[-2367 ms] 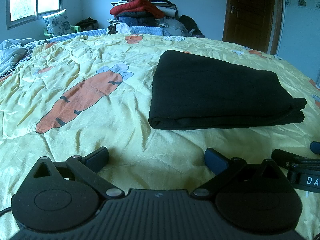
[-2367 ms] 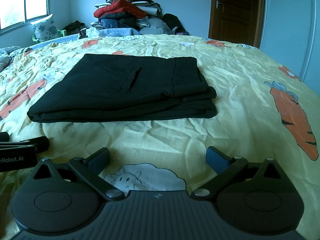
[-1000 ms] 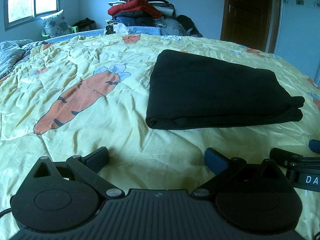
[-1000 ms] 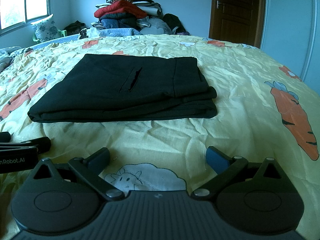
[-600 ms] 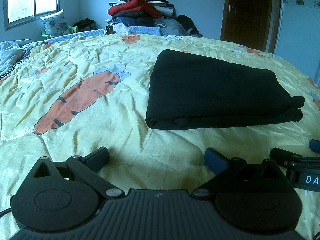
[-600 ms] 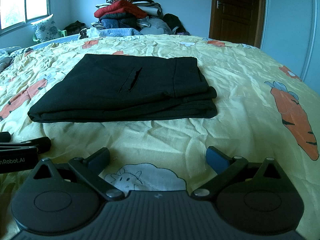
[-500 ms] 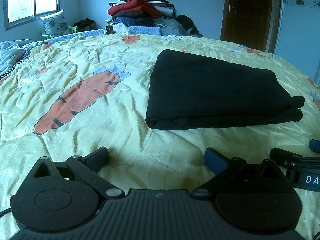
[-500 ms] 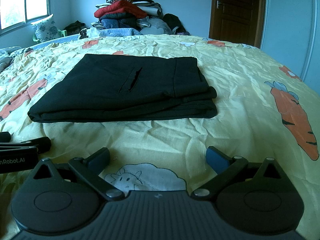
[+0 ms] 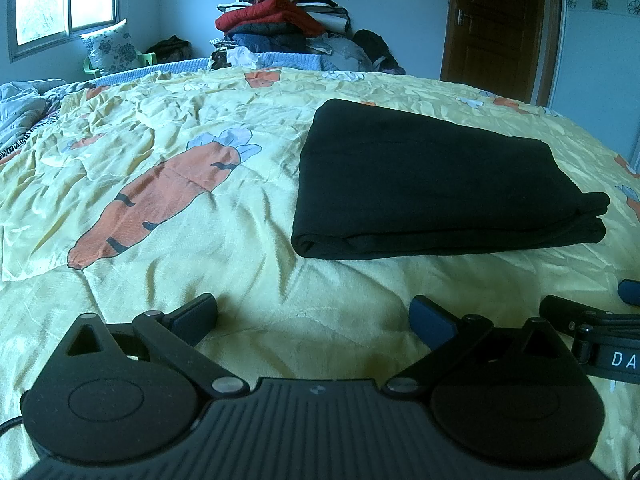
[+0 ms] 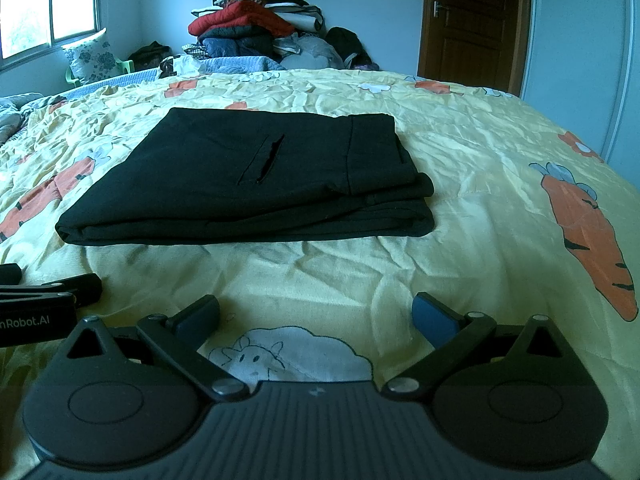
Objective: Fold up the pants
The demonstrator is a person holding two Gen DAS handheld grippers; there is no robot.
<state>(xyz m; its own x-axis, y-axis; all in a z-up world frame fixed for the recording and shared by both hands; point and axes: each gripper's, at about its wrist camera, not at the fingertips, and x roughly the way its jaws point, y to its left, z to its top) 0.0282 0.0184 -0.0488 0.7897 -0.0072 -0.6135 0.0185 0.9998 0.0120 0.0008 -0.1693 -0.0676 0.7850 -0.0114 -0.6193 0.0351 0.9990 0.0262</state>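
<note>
The black pants [image 9: 432, 184] lie folded into a flat rectangle on the yellow carrot-print bedspread [image 9: 160, 152]. In the right wrist view the pants [image 10: 256, 184] show a pocket slit on top and stacked layers at the right end. My left gripper [image 9: 314, 316] rests low on the bedspread, open and empty, short of the pants' near edge. My right gripper [image 10: 316, 316] is likewise open and empty, a little back from the pants. Each gripper's fingers show at the edge of the other's view: the right gripper [image 9: 592, 320] and the left gripper [image 10: 52, 284].
A tall pile of clothes [image 9: 280, 28] stands beyond the far side of the bed. A window [image 9: 60, 0] and a floral cushion [image 9: 110, 50] are at the back left, a dark wooden door [image 9: 496, 28] at the back right. Rumpled bedding [image 9: 20, 108] lies far left.
The left wrist view shifted slightly since 2.4 s ago, with the pants a little lower and to the left; since 1.0 s ago nothing has moved. Both grippers stay open.
</note>
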